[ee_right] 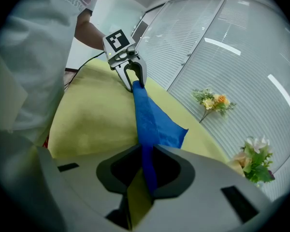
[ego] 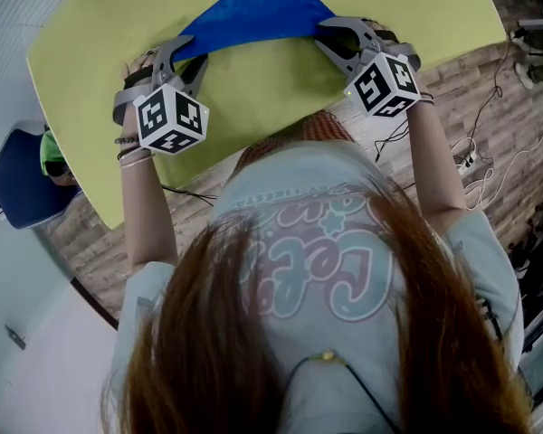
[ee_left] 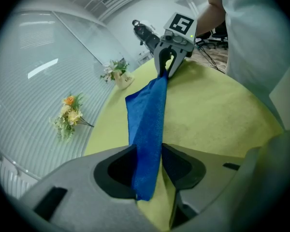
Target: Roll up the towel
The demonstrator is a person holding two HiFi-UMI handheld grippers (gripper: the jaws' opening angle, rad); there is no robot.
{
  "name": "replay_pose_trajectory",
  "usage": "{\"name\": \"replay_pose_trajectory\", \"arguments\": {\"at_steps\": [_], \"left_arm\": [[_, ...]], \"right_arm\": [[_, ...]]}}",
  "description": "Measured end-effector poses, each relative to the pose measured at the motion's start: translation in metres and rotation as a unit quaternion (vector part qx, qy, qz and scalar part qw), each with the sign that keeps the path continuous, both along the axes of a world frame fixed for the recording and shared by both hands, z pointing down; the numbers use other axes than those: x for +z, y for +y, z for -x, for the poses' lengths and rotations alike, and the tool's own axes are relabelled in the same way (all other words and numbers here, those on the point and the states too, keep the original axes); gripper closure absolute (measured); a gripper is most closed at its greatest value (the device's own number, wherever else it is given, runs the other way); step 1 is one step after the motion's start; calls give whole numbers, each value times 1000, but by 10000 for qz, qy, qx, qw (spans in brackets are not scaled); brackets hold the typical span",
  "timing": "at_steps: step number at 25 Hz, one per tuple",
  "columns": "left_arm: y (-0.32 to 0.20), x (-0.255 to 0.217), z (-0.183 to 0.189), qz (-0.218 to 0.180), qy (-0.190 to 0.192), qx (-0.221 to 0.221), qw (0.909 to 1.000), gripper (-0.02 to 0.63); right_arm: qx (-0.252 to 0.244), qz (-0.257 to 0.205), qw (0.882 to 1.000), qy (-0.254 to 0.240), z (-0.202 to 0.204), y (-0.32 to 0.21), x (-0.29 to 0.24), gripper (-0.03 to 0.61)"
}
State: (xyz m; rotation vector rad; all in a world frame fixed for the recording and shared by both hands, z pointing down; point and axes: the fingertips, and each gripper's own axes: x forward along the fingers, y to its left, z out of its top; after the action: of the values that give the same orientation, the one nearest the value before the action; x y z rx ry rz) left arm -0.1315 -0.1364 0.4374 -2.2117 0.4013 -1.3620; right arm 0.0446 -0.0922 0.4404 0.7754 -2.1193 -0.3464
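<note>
A: Head view?
B: A blue towel point(ego: 253, 12) stretches between both grippers over the yellow table point(ego: 253, 89) (far corner pointing away).
A: Left gripper view?
B: The left gripper point(ee_left: 147, 158) pinches the towel's edge.
A: Right gripper view?
B: The right gripper point(ee_right: 147, 166) is clamped on the towel too.

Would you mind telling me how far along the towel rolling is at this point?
Done: the near edge is picked up at both ends. In hand: the left gripper and right gripper each pinch the blue towel, stretching that edge between them over the yellow-green table. Still to do: the whole roll; no turn of cloth shows yet.
</note>
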Motion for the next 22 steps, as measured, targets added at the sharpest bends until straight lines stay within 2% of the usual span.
{"name": "replay_pose_trajectory", "arguments": {"at_steps": [3, 6, 7, 15, 22], "left_arm": [[-4, -1, 0, -17, 47, -66, 10000, 465], [-4, -4, -1, -118, 112, -86, 9998, 551], [-3, -5, -1, -143, 142, -87, 9998, 561], [8, -5, 2, 228, 466, -159, 9985, 569], [14, -6, 8, 396, 471, -105, 9981, 569]], "right_arm": [[-44, 26, 10000, -9, 1, -1, 1, 518], [-70, 8, 10000, 9, 0, 0, 0, 529], [-67, -6, 10000, 3, -1, 1, -1, 531], [-34, 6, 10000, -76, 0, 7, -4, 540], [-152, 191, 9997, -101, 4, 15, -4, 540]]}}
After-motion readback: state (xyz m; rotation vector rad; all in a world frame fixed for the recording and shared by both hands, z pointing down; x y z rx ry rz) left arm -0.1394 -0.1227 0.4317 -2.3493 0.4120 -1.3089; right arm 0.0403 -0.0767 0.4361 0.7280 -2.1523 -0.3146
